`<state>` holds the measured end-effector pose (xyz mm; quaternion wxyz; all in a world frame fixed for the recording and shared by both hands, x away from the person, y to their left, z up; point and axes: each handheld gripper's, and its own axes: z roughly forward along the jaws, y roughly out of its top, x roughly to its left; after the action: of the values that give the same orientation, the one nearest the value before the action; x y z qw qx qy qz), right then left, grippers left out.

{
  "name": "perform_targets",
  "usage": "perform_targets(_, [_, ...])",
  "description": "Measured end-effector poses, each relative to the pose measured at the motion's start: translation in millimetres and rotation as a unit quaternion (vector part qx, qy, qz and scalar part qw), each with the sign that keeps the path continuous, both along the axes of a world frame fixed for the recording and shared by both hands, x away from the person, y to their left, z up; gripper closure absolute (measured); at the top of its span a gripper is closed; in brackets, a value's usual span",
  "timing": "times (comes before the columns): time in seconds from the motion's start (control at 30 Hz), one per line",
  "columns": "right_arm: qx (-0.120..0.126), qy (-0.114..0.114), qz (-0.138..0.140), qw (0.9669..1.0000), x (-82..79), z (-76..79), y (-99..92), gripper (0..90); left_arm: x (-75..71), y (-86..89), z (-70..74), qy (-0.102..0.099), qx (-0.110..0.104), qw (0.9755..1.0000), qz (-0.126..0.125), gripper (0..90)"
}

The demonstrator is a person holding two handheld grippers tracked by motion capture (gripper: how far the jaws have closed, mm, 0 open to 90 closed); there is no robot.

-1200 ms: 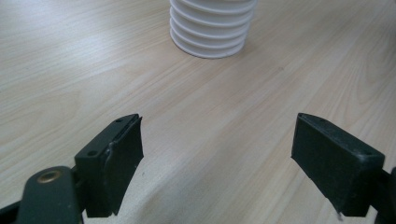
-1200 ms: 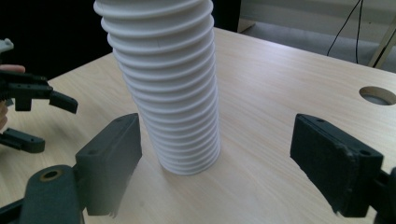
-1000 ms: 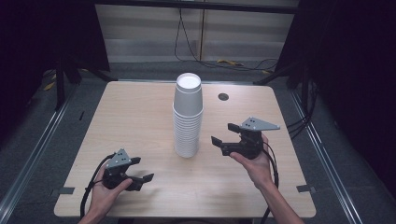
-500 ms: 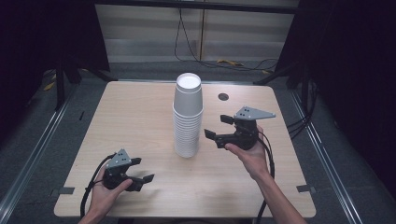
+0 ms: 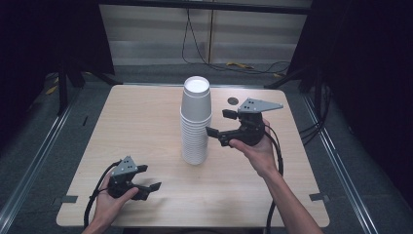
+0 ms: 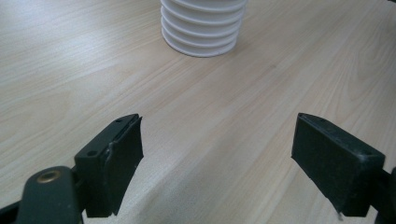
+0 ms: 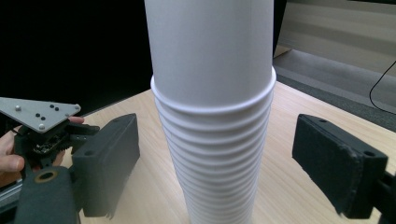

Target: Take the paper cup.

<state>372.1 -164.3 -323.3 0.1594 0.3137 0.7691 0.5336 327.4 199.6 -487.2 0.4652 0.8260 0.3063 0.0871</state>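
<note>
Dark surroundings, pale wood tabletop (image 5: 146, 122) bare apart from a tall stack of white paper cups (image 5: 196, 122) standing upright near its centre. Cups are judged light, thin-walled, easily crushed and tippable; the top cup is best taken gently just under its rim. Right hand-held gripper (image 5: 221, 126) is raised beside the stack, jaws apart, nothing clamped. Left hand-held gripper (image 5: 148, 178) rests near the front edge, jaws apart, empty. Open room is seen all round.
</note>
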Motion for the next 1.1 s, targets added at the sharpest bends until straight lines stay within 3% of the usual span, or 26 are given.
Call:
perform_targets(0.23, [0.001, -0.008, 0.005, 1.0000, 6.0, 13.1, 5.9, 13.7, 0.0, -1.0, -0.7, 0.003, 0.000, 1.0000, -0.003, 16.2])
perform_targets(0.33, [-0.029, -0.012, 0.009, 0.9995, 8.5, 18.4, 13.9, 13.8, -0.7, -1.9, -0.3, 0.004, -0.002, 1.0000, -0.009, 16.2])
perform_targets(0.4, [-0.033, -0.010, 0.012, 0.9993, 9.5, 19.9, 15.4, 13.8, -1.4, -2.5, -0.4, 0.004, 0.000, 0.9999, -0.010, 16.3])
perform_targets(1.1, [-0.024, -0.002, 0.034, 0.9991, 36.5, 52.3, 35.3, 13.7, -0.5, -4.3, -1.4, 0.005, 0.005, 0.9999, -0.014, 16.2])
